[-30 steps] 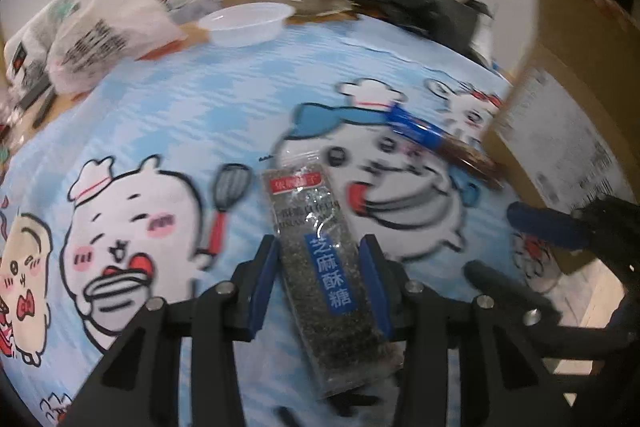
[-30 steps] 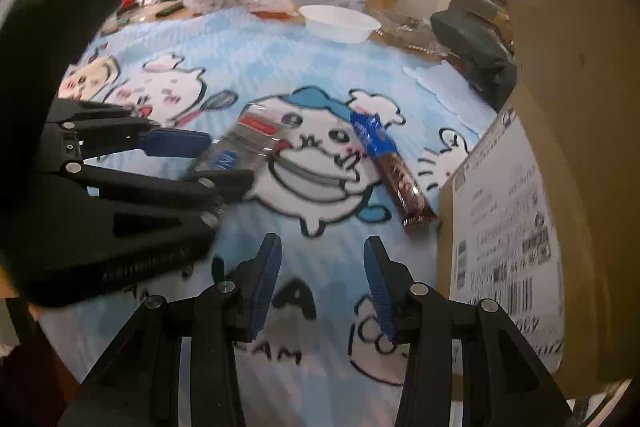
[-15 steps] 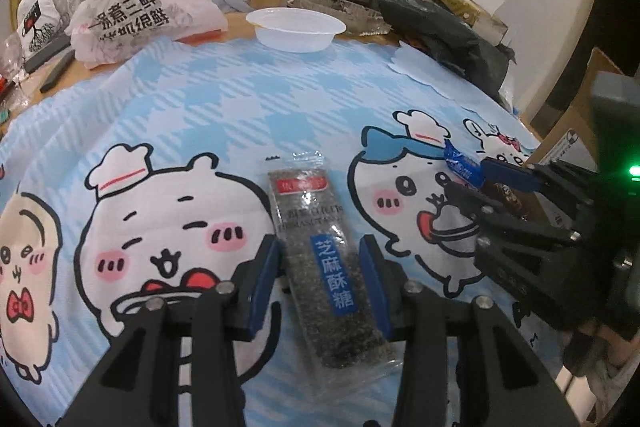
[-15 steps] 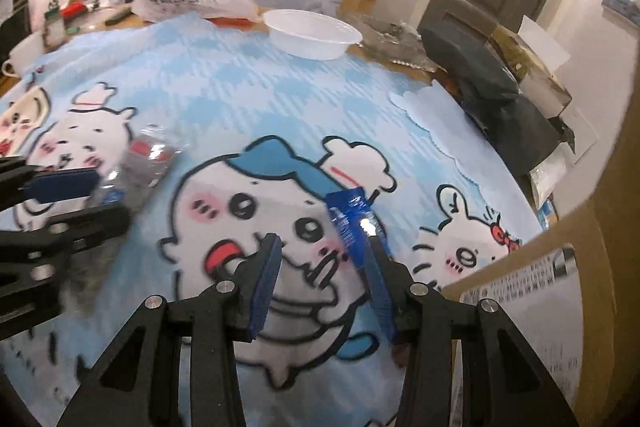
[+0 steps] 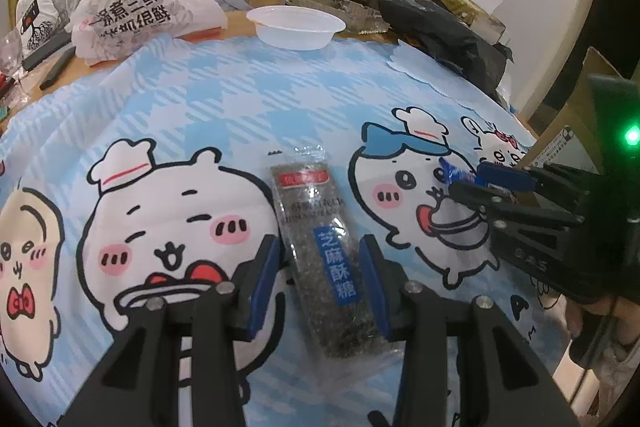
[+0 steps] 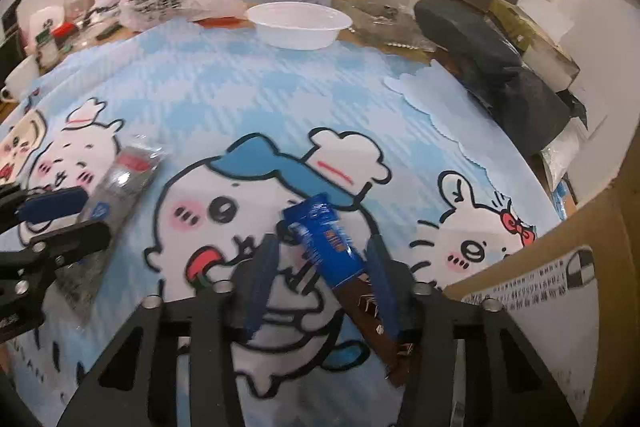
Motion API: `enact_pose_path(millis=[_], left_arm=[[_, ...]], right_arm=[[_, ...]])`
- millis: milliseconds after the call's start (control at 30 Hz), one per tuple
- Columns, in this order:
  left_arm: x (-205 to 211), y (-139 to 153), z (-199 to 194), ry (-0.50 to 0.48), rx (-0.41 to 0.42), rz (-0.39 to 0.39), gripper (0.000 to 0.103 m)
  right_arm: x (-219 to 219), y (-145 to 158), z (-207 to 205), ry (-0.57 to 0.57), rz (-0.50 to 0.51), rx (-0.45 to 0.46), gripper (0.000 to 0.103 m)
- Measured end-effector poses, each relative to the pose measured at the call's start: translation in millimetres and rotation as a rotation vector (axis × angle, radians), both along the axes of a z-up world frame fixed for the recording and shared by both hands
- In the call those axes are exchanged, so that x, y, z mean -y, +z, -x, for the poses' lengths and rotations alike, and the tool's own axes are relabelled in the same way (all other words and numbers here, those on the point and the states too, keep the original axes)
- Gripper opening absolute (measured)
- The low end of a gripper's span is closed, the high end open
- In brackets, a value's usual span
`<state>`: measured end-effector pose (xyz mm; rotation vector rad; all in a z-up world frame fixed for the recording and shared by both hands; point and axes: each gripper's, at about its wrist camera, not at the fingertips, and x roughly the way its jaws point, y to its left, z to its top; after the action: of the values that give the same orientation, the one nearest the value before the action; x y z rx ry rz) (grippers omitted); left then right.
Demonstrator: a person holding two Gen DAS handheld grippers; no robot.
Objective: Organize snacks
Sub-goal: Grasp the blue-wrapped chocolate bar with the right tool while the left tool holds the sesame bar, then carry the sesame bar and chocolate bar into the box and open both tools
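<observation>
Left side: the sesame candy pack [image 5: 320, 251] lies flat on the tabletop [image 5: 224, 99], on the cartoon-print cloth. Its long axis runs near-to-far, roughly in line with the left gripper [image 5: 320, 267], far end leaning a little left. The left gripper straddles the near half of the pack at a narrow setting, one blue pad at each long edge. Whether the pads actually press the wrapper cannot be told.

Right side: the blue-and-brown snack bar [image 6: 340, 259] lies on the same cloth, just left of the cardboard box [image 6: 560, 275]. Its long axis is skewed to the right gripper [image 6: 320, 275]: blue end far and left, brown end near and right. The right gripper's jaws have just been closing, with the bar between them. The brown part sits against the right pad; the left pad shows a gap.

Judgement: each hand is nearest its own snack. The right grasp needs a slight wrist roll or recentring, since the bar crosses the jaws diagonally.
</observation>
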<state>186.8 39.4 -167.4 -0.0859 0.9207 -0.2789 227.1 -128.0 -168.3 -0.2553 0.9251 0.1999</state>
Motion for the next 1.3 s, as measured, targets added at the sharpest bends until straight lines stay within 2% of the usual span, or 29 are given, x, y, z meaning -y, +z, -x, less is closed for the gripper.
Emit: enact_pose_path(millis=[133, 200, 233, 267, 300, 533, 633, 700, 767, 833, 933, 967, 1000, 1100, 1267, 1300], left_arm=[[-2.5, 0.1, 5.7, -0.002, -0.004, -0.007, 0.039], [-4.2, 0.3, 8.4, -0.001, -0.007, -0.008, 0.039], [-4.7, 0.6, 9.7, -0.002, -0.008, -0.01, 0.039], [-4.8, 0.9, 11.2, -0.004, -0.009, -0.013, 0.039], [-4.9, 1.0, 12.2, -0.005, -0.009, -0.016, 0.039], [-5.4, 1.3, 20.5, -0.016, -0.014, -0.023, 0.039], [-5.8, 1.4, 23.5, -0.018, -0.014, -0.022, 0.039], [-6.3, 2.4, 25.5, -0.017, -0.011, -0.022, 0.039], [-6.6, 3.6, 27.4, -0.02, -0.007, -0.017, 0.039], [-6.9, 4.4, 28.2, -0.022, -0.005, -0.018, 0.039], [-6.3, 4.8, 27.4, -0.027, -0.008, -0.001, 0.039], [-5.0, 4.7, 26.6, -0.032, -0.012, 0.006, 0.039], [-2.6, 4.7, 25.5, -0.035, -0.014, 0.007, 0.041], [8.5, 2.9, 17.7, -0.027, -0.019, -0.033, 0.047], [27.8, -2.1, 4.3, 0.033, 0.001, -0.143, 0.047], [30.5, -3.2, 3.3, 0.045, 0.01, -0.17, 0.043]], right_arm=[[-4.3, 7.2, 13.9, 0.072, -0.105, -0.077, 0.033], [-7.7, 9.0, 18.7, 0.098, -0.106, -0.081, 0.035], [-8.6, 9.2, 20.2, 0.1, -0.09, -0.072, 0.04], [-8.4, 8.5, 20.2, 0.086, -0.06, -0.055, 0.053], [-7.5, 7.3, 19.8, 0.074, -0.045, -0.045, 0.059], [-7.6, 3.5, 28.5, 0.093, -0.1, -0.144, 0.059], [-12.0, 5.6, 42.9, 0.145, -0.137, -0.182, 0.059], [-14.1, 6.9, 46.2, 0.155, -0.131, -0.178, 0.059], [-11.7, 6.7, 44.9, 0.126, -0.099, -0.15, 0.057], [-6.0, 3.5, 42.2, 0.103, -0.096, -0.156, 0.049], [-4.5, 0.5, 46.6, 0.113, -0.089, -0.156, 0.033], [-4.9, 1.5, 49.5, 0.117, -0.092, -0.148, 0.016], [-5.4, 2.6, 52.0, 0.113, -0.088, -0.131, 0.014], [-6.1, 2.6, 53.6, 0.119, -0.094, -0.107, 0.013], [-5.1, 2.3, 56.1, 0.134, -0.139, -0.095, 0.013], [-5.3, 2.3, 55.9, 0.139, -0.147, -0.094, 0.013]])
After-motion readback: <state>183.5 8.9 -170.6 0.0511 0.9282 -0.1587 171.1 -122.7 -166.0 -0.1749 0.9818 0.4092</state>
